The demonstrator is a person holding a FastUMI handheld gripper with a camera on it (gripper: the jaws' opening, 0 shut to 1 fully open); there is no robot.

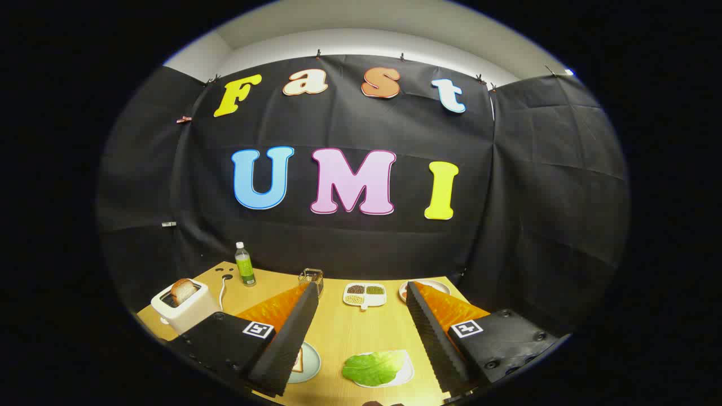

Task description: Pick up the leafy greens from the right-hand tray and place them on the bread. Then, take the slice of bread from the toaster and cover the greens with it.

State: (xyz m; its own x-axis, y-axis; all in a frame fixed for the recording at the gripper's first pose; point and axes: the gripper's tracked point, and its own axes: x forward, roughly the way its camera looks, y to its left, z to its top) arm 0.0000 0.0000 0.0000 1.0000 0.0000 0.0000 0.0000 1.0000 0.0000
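At the table's left edge the toaster [183,307] held its slice [183,290] upright. My gripper [361,293] hung wide open and empty above the bread [297,359] and, on the near-edge tray [405,373], the greens [373,367].

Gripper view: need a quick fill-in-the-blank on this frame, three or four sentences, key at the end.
1. The tool has its fingers ____, with nothing between them.
2. A slice of bread sticks up out of the white ____.
3. The leafy greens lie on a white ____ between the fingers.
4. The bottle by the wall has a ____ label.

Missing words: open; toaster; tray; green
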